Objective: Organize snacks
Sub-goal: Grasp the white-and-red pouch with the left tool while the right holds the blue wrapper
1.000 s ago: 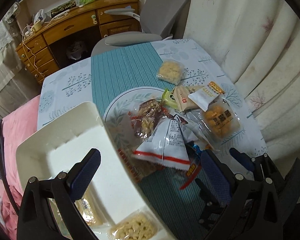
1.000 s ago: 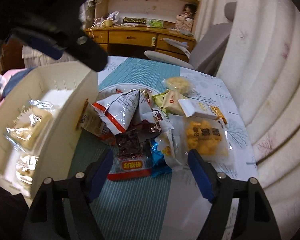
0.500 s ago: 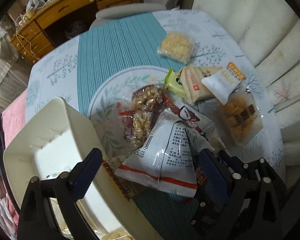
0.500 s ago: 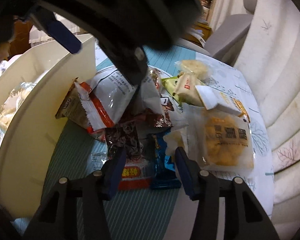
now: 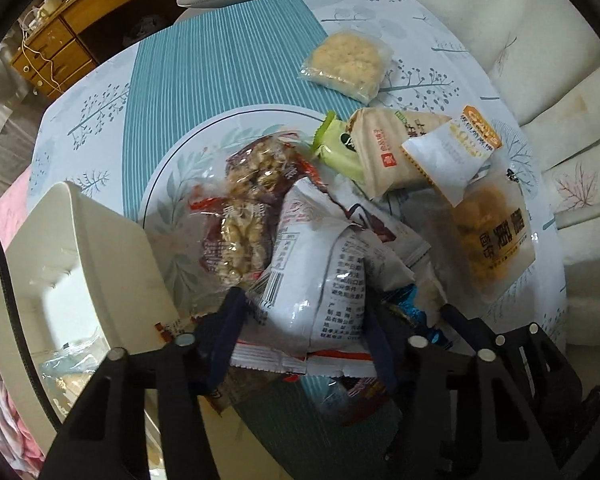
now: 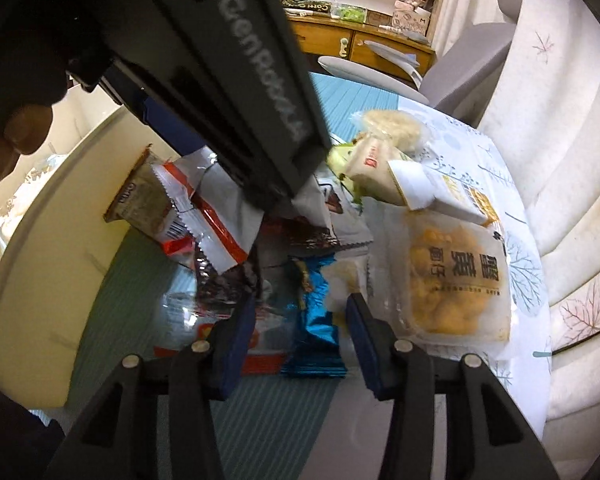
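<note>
A pile of snack packets lies on the round table. My left gripper (image 5: 304, 320) has its fingers on both sides of a white packet with a red stripe (image 5: 320, 292), closing on it. That packet also shows in the right wrist view (image 6: 216, 216). My right gripper (image 6: 300, 316) has its fingers on both sides of a blue foil packet (image 6: 314, 328), still partly open. A cream storage bin (image 5: 88, 264) stands at the left with several clear-wrapped snacks inside. A peanut candy bag (image 5: 244, 216), a beige packet (image 5: 384, 156) and an orange snack bag (image 5: 492, 236) lie around.
A rice cracker pack (image 5: 346, 64) lies apart on the teal runner (image 5: 220, 60). A white plate (image 5: 188, 160) sits under the pile. The left gripper's body (image 6: 236, 80) fills the upper left of the right wrist view. A grey chair (image 6: 460, 80) and a wooden desk (image 5: 80, 12) stand behind.
Both grippers have come down into the pile and narrowed. The left now straddles the white red-striped packet; the right straddles the blue foil packet.
</note>
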The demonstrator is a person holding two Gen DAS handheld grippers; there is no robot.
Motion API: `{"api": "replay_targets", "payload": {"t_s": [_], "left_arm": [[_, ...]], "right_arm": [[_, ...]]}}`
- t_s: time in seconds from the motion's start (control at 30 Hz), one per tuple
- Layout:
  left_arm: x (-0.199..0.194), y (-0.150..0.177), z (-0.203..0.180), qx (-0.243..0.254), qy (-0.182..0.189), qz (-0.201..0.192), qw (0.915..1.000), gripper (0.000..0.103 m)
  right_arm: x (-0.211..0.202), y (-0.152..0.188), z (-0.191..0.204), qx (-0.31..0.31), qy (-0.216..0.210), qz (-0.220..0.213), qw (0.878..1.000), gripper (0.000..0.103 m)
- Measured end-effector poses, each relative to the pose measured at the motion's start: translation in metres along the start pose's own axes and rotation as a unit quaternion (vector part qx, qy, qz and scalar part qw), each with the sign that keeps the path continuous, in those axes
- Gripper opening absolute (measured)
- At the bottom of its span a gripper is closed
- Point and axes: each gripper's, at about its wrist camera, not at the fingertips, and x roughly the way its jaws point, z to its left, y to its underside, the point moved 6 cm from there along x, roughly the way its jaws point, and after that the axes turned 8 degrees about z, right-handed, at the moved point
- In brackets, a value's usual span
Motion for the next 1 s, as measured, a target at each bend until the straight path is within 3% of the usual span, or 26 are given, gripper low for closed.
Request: {"api": "replay_targets", "payload": {"t_s": [0.1, 0.33, 0.7, 1.0], "left_arm": [[-0.002, 0.001, -0.002, -0.002, 0.002, -0.004, 1.0, 0.044], [-0.011, 0.008, -0.001, -0.022, 0.016, -0.008, 0.9996, 0.042], [-0.054, 0.036, 0.008, -0.049, 0.049, -0.059, 0.9959, 0.042], [-0.094, 0.084, 0.029, -0.083, 0.113, -0.11, 0.984, 0.043]], "right_arm": [[0.005, 0.002, -0.007, 0.022, -0.016, 0.02, 0.999, 0.043], [0.004, 0.002, -0.016, 0.038, -0.04, 0.03, 0.998, 0.029], [0.003, 0.008, -0.032, 0.095, -0.084, 0.059, 0.99, 0.026], [-0.035, 0.009, -0.036, 0.148, -0.093, 0.048, 0.984, 0.026]]}}
